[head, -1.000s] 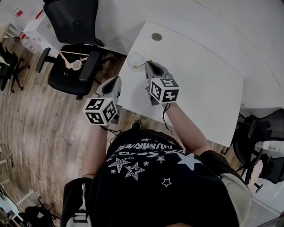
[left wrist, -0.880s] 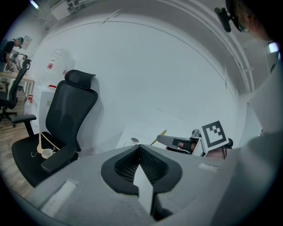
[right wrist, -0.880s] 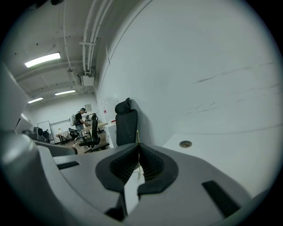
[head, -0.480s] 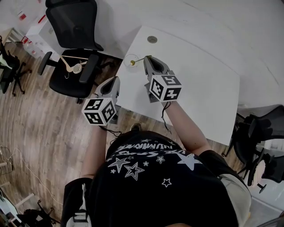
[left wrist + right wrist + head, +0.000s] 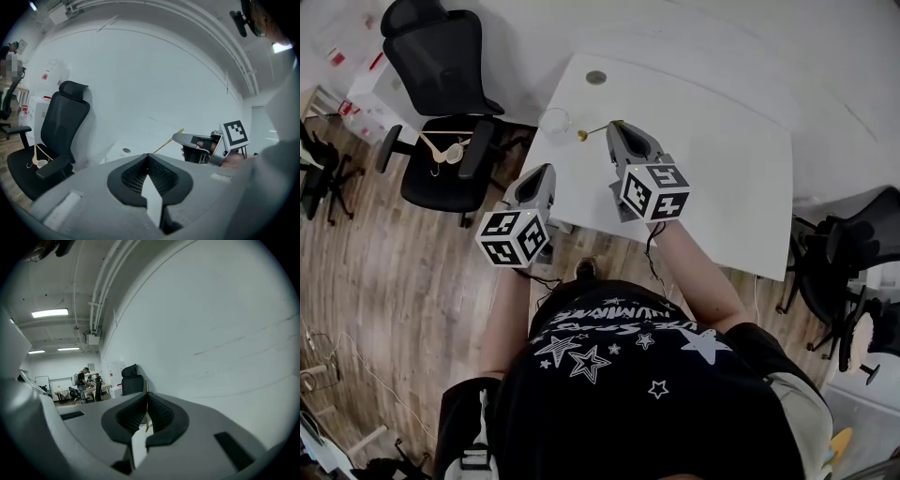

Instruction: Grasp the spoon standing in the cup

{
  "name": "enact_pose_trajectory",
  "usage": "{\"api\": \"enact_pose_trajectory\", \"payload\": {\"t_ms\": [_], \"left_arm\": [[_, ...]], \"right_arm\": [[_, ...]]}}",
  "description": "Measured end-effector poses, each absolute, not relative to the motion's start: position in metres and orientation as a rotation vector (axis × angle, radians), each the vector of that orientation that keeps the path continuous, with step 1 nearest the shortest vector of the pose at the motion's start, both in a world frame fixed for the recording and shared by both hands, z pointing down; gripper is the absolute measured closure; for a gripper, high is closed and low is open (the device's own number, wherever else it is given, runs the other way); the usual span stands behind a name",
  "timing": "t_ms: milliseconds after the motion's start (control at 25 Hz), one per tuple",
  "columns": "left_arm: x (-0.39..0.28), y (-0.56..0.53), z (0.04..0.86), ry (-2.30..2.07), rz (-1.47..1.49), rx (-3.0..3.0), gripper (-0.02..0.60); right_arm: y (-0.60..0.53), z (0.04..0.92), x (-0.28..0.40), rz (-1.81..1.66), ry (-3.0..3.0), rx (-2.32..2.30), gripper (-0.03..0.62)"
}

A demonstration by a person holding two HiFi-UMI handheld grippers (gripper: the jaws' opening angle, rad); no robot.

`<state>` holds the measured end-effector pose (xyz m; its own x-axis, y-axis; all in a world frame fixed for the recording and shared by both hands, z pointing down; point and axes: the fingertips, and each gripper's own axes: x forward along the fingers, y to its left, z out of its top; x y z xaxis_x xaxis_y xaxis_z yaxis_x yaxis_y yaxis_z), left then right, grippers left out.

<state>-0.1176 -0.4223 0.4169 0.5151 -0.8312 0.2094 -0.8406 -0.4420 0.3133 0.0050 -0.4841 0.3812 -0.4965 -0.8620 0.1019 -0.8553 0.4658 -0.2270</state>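
Spoon (image 5: 598,129) is already pinched in the right claw (image 5: 618,124), clear of the cup (image 5: 555,120). The right gripper view shows the pads closed flat on its thin gold handle (image 5: 146,384), which crosses the jaw line and pokes out past it. That narrow, firm pinch suits so slim a shaft, which would probably swing or slip in a looser hold. From the head view the spoon juts sideways from the claw tips toward the cup, its free end near the rim but apart from it and above the white counter (image 5: 712,169). The glass cup stands upright on the counter near the far left edge, with nothing in it that I can make out. The left claw (image 5: 546,171) hangs off the counter's near left edge, well short of the cup. Its jaws are pressed together on nothing (image 5: 148,161), so it seems parked out of the way. From there the spoon (image 5: 168,140) shows as a slanted gold line ahead of the right claw's tip.
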Motion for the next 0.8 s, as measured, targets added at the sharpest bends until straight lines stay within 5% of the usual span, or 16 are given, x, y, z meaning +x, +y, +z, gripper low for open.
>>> {"api": "enact_pose_trajectory", "payload": {"t_ms": [800], "left_arm": [[0.011,-0.295,0.424,-1.225,0.169,2.465,0.577]], "right_arm": [[-0.340,0.410,0.163,-0.533,2.453,-1.757,0.579]]}}
